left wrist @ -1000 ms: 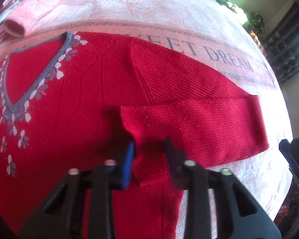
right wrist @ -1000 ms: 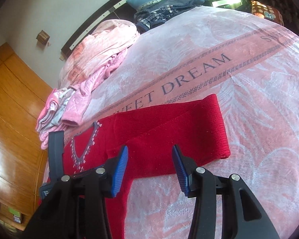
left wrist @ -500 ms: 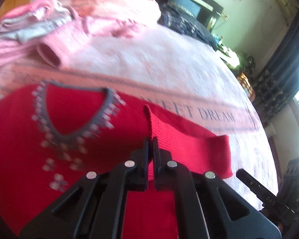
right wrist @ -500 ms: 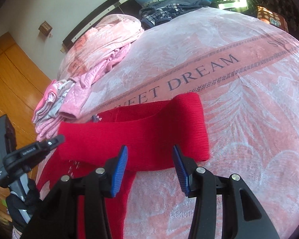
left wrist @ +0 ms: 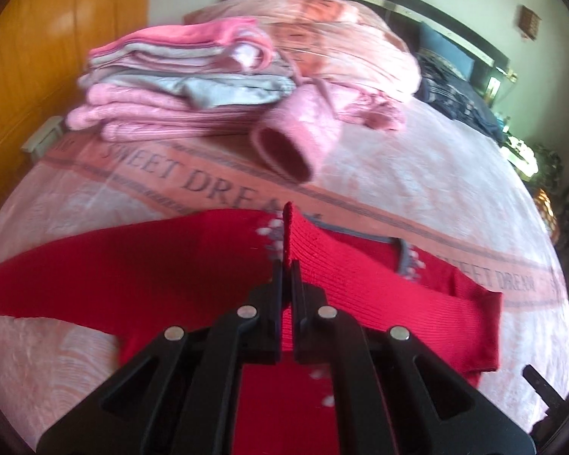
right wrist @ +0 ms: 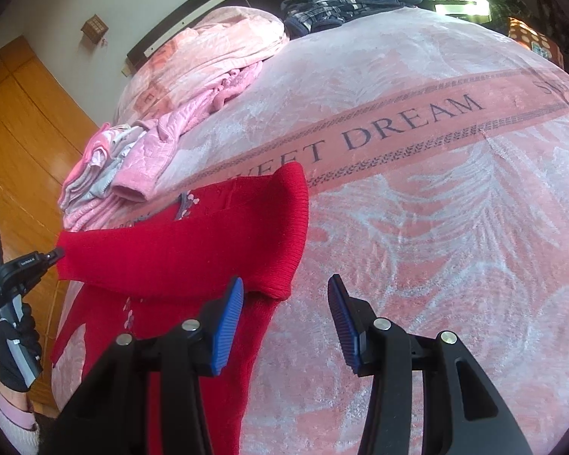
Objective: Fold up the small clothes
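Left gripper (left wrist: 286,265) jaws clamp the red sweater (right wrist: 178,250) sleeve, stretched left-right; right gripper (right wrist: 284,303) gapes wide, empty.

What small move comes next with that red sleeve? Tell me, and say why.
Probably carry the sleeve a little further across the red sweater and lay it flat before releasing. The left gripper is shut on the sleeve's edge, holding it lifted above the body, while the right gripper hangs open, holding nothing.
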`<state>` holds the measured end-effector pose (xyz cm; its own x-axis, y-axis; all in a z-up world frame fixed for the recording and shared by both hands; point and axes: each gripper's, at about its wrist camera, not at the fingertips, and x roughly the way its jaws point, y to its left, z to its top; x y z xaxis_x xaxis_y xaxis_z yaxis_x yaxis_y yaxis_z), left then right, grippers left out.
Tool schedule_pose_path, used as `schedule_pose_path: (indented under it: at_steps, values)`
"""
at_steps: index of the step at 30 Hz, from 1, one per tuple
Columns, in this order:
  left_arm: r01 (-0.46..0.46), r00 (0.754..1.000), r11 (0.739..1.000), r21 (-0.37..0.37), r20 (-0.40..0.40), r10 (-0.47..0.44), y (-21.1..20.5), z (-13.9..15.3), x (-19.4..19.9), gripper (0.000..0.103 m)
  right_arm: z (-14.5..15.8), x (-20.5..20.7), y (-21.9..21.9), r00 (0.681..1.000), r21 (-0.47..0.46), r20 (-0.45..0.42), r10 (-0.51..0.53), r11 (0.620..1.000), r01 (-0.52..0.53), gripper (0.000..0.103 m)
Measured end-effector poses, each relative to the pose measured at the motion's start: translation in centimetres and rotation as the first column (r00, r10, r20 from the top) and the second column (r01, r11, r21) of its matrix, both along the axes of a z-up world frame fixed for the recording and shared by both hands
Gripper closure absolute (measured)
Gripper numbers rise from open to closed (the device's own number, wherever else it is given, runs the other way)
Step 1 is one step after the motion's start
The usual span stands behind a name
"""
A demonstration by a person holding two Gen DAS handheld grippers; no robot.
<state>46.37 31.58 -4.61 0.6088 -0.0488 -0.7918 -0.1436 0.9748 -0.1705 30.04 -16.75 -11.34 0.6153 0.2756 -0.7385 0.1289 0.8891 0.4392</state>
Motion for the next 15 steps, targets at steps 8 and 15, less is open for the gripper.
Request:
schedule_pose_path:
  at_steps: [8, 15]
  values:
    - [-0.124, 0.986, 0.989, 0.077, -0.102, 0.132, 4.5, -6.0, 1.7, 0.101, -0.7, 0.5, 1.2, 0.999, -0.020, -0.015, 0.029, 0.999, -0.029, 0.055]
    - [-0.148, 0.964, 0.988, -0.037, -0.230, 0.136, 6.0, -10.9, 1.4, 0.093, -2.1, 1.2, 2.4, 0.997, -0.040, -0.055, 0.057, 0.997, -0.060, 0.055]
